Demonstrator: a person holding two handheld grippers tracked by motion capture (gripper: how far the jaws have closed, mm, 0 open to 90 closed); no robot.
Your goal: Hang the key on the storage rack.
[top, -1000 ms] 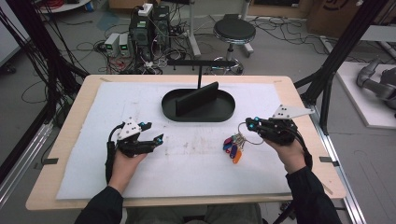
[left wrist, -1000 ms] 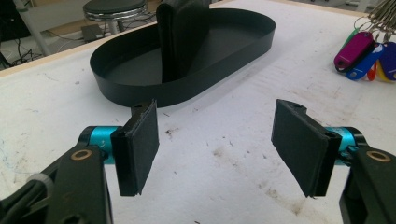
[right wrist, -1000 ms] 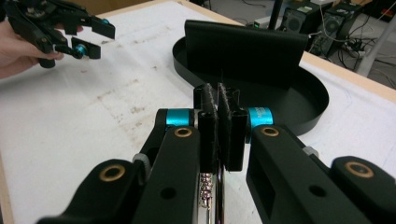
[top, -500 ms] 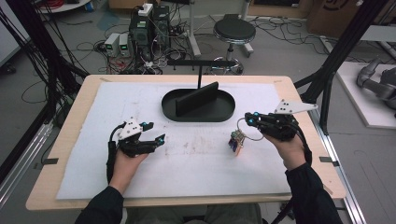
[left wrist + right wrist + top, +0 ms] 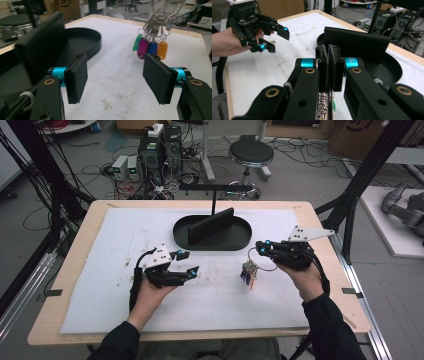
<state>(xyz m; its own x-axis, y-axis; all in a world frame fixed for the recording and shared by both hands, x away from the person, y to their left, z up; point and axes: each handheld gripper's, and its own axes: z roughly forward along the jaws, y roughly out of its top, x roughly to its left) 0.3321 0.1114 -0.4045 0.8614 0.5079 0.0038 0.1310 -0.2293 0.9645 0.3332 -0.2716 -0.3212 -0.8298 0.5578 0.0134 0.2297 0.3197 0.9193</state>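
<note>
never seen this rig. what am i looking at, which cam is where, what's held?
No robot arm: a person holds a two-jaw gripper in each hand. One camera looks down from above; one rides on each gripper, looking along its jaws. On the white mat sits a black oval tray with an upright divider. The right gripper is shut on the wire ring of a key bunch with coloured tags, lifted off the mat. The left gripper is open and empty, its jaws just closing a little.

A bunch of keys on a wire ring hangs in the air just above the table, carrying green, magenta, blue and orange plastic tags. The tags dangle downward, slightly blurred in the left gripper view.
</note>
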